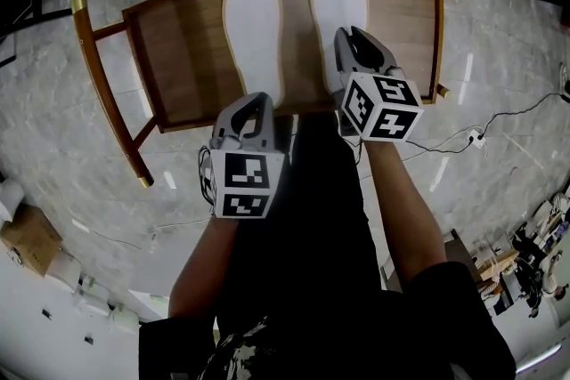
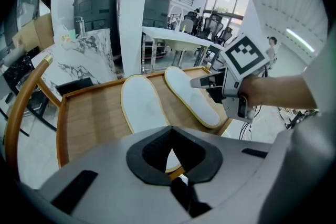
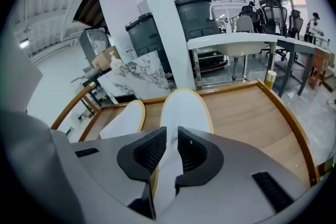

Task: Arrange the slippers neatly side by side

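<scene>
– Checking the two slippers first: where do they lie?

– Both lie flat on the wooden counter (image 1: 178, 58), inside its raised rim. The left slipper (image 1: 254, 36) and the right slipper (image 1: 338, 13) are side by side with a narrow strip of wood showing between them. Their toes point away from the person. Both are white with a tan edge. The right one sits slightly further from the person than the left.

– State of the left hand-held gripper (image 2: 171, 165)?

– Its jaws are pressed together with nothing between them. It hangs at the heel end of the left slipper, angled down over the counter's near edge. The heel rim shows just beyond the closed tips. Whether the tips touch the slipper cannot be told.

– And the right hand-held gripper (image 3: 171, 150)?

– Its jaws stand parted, straddling the heel end of the right slipper. The white surface fills the gap between the pads, and the tan edge runs under the left pad. The pads do not appear to clamp it. The rest of the slipper stretches straight ahead of the jaws towards the far rim.

– Position of the two tools relative to each other?

– They are near each other, each at its own slipper's heel, with the right one further forward.
</scene>
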Demonstrator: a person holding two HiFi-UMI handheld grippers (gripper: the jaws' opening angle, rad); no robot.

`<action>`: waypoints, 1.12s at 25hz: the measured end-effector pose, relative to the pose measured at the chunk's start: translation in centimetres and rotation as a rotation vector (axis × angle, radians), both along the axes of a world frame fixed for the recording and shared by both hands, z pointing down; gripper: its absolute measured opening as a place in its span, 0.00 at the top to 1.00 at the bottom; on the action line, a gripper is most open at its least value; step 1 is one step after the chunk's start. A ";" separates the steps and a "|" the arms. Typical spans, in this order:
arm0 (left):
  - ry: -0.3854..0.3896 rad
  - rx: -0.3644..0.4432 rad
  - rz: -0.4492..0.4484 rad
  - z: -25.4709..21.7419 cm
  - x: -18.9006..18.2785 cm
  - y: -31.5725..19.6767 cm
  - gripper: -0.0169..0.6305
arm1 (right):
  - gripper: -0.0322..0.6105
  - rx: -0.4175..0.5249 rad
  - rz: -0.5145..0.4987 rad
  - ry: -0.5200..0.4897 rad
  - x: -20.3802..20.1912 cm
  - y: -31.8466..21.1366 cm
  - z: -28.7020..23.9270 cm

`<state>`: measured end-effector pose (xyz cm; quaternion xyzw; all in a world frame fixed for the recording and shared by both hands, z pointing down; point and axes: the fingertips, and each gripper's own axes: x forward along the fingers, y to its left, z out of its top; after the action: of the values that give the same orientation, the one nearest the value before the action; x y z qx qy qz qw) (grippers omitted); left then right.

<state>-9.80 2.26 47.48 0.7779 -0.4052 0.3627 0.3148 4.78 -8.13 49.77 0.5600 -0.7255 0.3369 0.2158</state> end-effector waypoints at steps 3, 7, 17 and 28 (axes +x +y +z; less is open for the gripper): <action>-0.001 -0.002 -0.008 0.0 -0.2 0.1 0.97 | 0.93 -0.024 0.014 0.008 0.3 0.1 0.4; 0.000 -0.004 -0.025 0.1 -0.7 0.1 0.97 | 0.94 -0.016 0.027 0.016 -0.2 -0.1 -0.4; 0.023 0.016 -0.090 -0.7 -1.6 0.0 0.97 | 0.94 0.038 -0.016 0.053 -2.8 0.2 -3.3; 0.056 0.029 -0.114 -1.4 -1.7 -0.4 0.97 | 0.94 0.034 0.050 0.067 -3.0 0.9 -4.9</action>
<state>-11.49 1.90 46.13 0.7679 -0.4452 0.3163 0.3348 1.75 -7.27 44.91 0.5925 -0.7093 0.3106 0.2222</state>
